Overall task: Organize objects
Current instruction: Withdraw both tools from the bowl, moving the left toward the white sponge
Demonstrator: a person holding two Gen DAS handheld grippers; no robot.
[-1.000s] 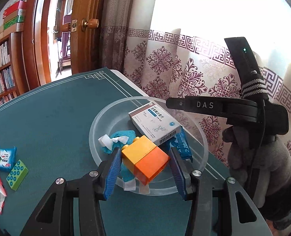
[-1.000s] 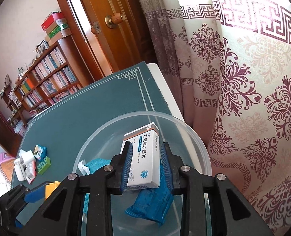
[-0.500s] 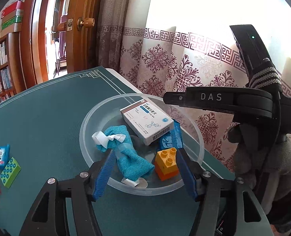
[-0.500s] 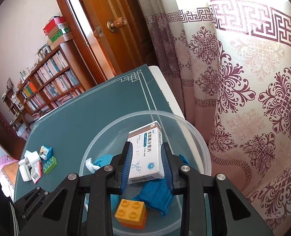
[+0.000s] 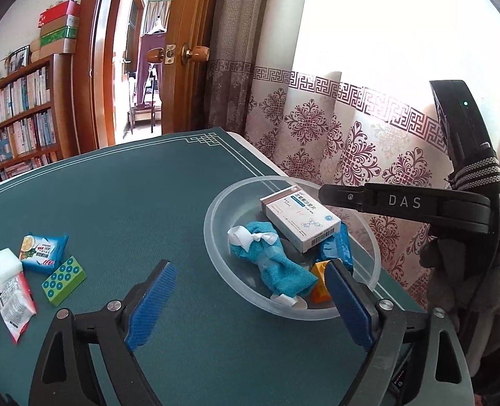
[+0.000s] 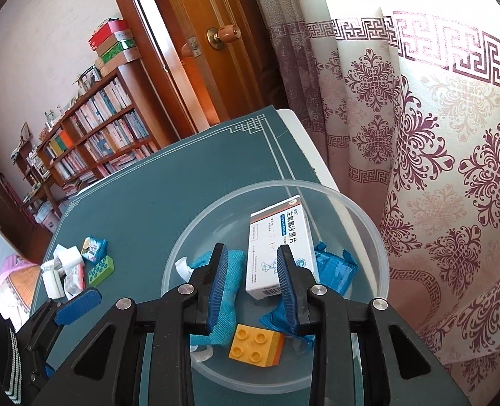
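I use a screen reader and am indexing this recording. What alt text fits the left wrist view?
An open left gripper hovers over a green table, by a clear bowl holding a white medicine box, blue cloth and orange block. A green block and packets lie left.

Left gripper [image 5: 246, 299]: two black angular finger arms, each with triangular cut-outs in its frame and round silver screw heads at the joints. Inner faces carry blue ribbed pads [image 5: 152, 304]. Right gripper [image 6: 251, 289]: same build, black frame, silver screws, dark blue ribbed pads [image 6: 218, 284] on the inner faces. Seen from the left wrist view, the right unit's side is a long black bar marked "DAS" in pale letters, with one small screw near its tip. Above it a black curved housing shows a small green light, wrapped by a black strap with white stripes. The holding hand [image 5: 470, 287] wears a grey fabric glove.
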